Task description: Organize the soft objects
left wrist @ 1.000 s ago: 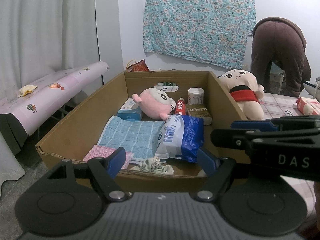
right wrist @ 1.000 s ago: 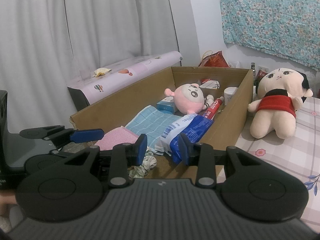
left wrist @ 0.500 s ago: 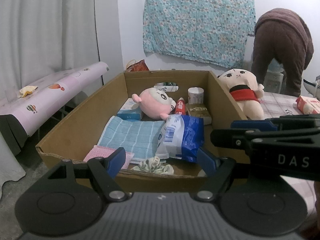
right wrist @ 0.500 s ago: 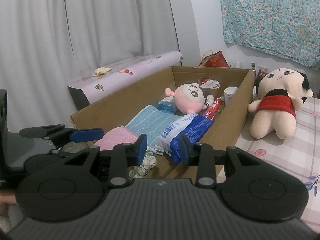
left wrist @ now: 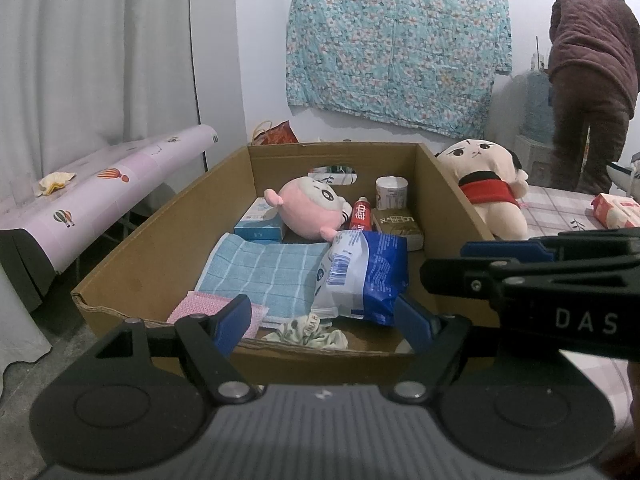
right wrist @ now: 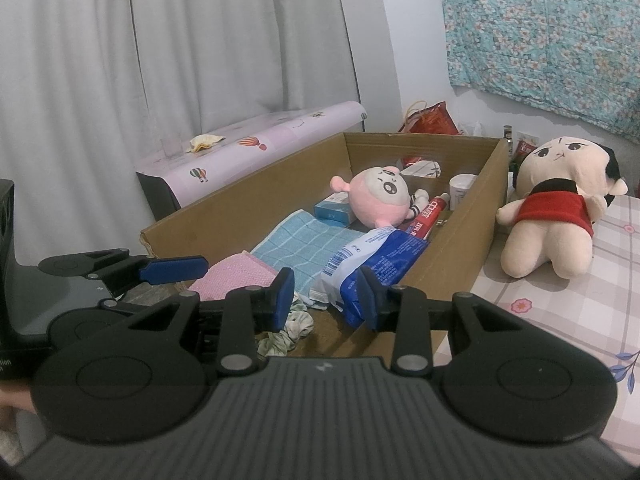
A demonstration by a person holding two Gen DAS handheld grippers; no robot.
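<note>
1. Fingers of the left gripper (left wrist: 324, 322) stand wide apart and hold nothing; they hang just in front of the near wall of the open brown cardboard box (left wrist: 168, 236).
2. On the right gripper (right wrist: 326, 298) the fingers are much closer together but still parted, with nothing between them — it hovers over the box's near right corner.
3. Inside, the soft things lie mixed with hard ones: a round pink plush toy (left wrist: 310, 210) near the far wall, a light blue checked towel (left wrist: 266, 272) flat on the floor of the box, a pink knitted cloth (left wrist: 204, 308) and a crumpled patterned rag (left wrist: 308, 330) at the near wall.
4. A cream plush doll in a red top (right wrist: 556, 216) sits outside on the checked bed cover (right wrist: 560, 308), touching the box's right wall.
5. No grasp looks begun. My judgement: take the doll by its body, squeezing gently — plush gives and can slip — and lift it clear of the wall before setting it inside.
</note>
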